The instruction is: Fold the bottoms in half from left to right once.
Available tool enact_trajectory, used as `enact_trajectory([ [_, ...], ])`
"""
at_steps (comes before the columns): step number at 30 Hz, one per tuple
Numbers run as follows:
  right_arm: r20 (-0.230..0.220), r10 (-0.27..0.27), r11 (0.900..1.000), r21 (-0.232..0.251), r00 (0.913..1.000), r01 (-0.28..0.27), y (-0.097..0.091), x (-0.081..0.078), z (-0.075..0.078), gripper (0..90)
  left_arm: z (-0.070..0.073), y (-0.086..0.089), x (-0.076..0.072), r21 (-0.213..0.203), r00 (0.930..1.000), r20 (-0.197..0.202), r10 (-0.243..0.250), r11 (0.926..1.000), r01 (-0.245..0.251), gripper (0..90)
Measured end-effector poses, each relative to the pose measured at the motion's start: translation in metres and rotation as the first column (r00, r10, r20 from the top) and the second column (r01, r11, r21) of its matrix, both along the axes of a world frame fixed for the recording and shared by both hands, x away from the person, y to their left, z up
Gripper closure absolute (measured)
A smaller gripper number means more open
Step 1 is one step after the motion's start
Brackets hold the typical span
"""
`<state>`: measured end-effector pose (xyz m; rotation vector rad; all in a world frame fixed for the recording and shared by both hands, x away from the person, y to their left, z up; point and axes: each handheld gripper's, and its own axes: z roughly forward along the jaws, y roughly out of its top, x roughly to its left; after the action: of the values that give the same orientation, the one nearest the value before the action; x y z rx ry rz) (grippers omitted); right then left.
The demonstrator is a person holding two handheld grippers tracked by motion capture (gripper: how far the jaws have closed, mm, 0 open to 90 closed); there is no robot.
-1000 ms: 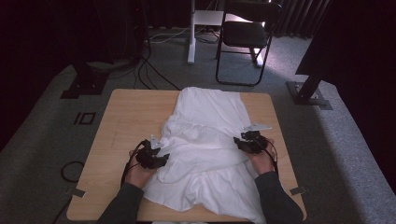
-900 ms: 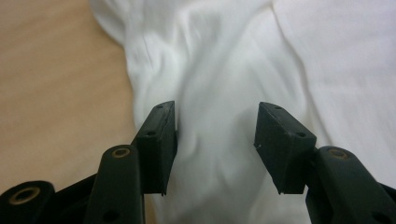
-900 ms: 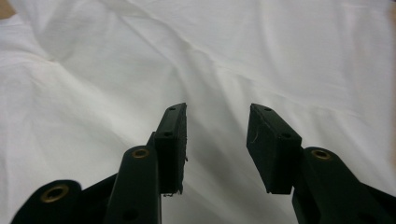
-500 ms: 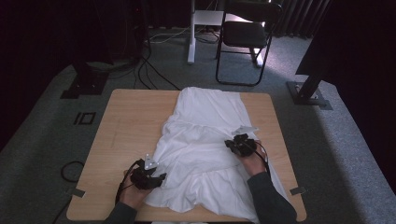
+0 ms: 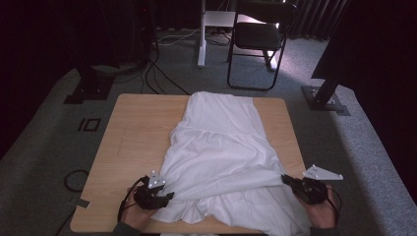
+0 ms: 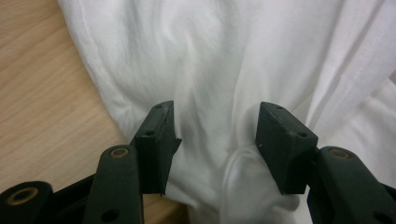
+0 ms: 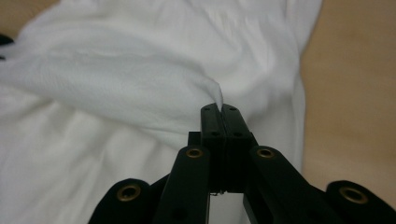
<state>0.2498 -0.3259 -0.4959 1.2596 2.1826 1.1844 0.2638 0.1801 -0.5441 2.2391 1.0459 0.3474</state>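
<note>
No readable writing or brand on anything; right gripper (image 7: 219,108) at near right table edge, jaws pressed together, pinching thin fold of white garment (image 5: 221,162), cloth tip poking out above pads; left gripper (image 6: 212,140) at near left, jaws about half apart over bunched hem, pads clear of cloth; garment wrinkled, plain white, spread lengthwise down middle of wooden table (image 5: 133,132); black chair (image 5: 258,37) beyond.

One white garment (image 5: 221,157) lies across one wooden table (image 5: 133,142) at the centre of the frame. Two grippers sit at the bottom edge — the left gripper (image 5: 164,195) at lower left, the right gripper (image 5: 286,179) at lower right. One black chair (image 5: 255,39) stands at the top — and one grey three-cornered plate (image 5: 322,173) rides on the right gripper.
</note>
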Motion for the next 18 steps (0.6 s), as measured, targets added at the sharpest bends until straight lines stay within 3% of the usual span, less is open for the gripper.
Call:
enact_trajectory([
  [3,-0.102,-0.005,1.0000,0.006,0.9948,0.005,-0.009,-0.010,-0.028,88.3,0.001,0.001,-0.002,-0.038,0.9999,-0.011,-0.011,0.9992,0.010,48.3],
  [5,-0.158,-0.001,0.9999,-0.012,0.9874,-0.001,-0.009,-0.011,-0.042,78.9,0.003,0.002,-0.003,-0.050,0.9999,-0.008,-0.008,0.9987,0.008,48.3],
  [6,-0.153,-0.015,0.9998,-0.014,0.9881,0.013,-0.008,-0.011,-0.044,70.2,0.004,0.003,-0.003,-0.052,1.0000,-0.006,-0.007,0.9986,0.007,48.3],
  [8,-0.121,-0.036,0.9993,0.003,0.9921,0.037,-0.006,-0.009,-0.039,65.7,0.005,0.003,-0.005,-0.054,1.0000,-0.001,-0.007,0.9985,0.007,48.3],
  [10,-0.076,-0.025,0.9990,0.035,0.9968,0.028,0.000,-0.003,-0.029,58.7,0.005,0.003,-0.007,-0.047,0.9999,-0.001,-0.010,0.9988,0.010,47.8],
  [12,-0.063,-0.008,0.9995,0.031,0.9980,0.010,0.010,0.006,-0.024,54.2,0.005,0.001,-0.009,-0.054,0.9999,0.001,-0.016,0.9984,0.016,47.4],
  [16,-0.103,0.054,0.9985,0.002,0.9932,-0.054,0.039,0.025,-0.033,49.0,-0.003,-0.007,-0.014,-0.016,0.9992,-0.007,-0.039,0.9991,0.039,45.7],
  [18,-0.135,0.059,0.9977,-0.026,0.9891,-0.063,0.049,0.036,-0.044,50.2,-0.004,-0.011,-0.017,0.022,0.9983,0.030,-0.049,0.9986,0.049,45.0],
])
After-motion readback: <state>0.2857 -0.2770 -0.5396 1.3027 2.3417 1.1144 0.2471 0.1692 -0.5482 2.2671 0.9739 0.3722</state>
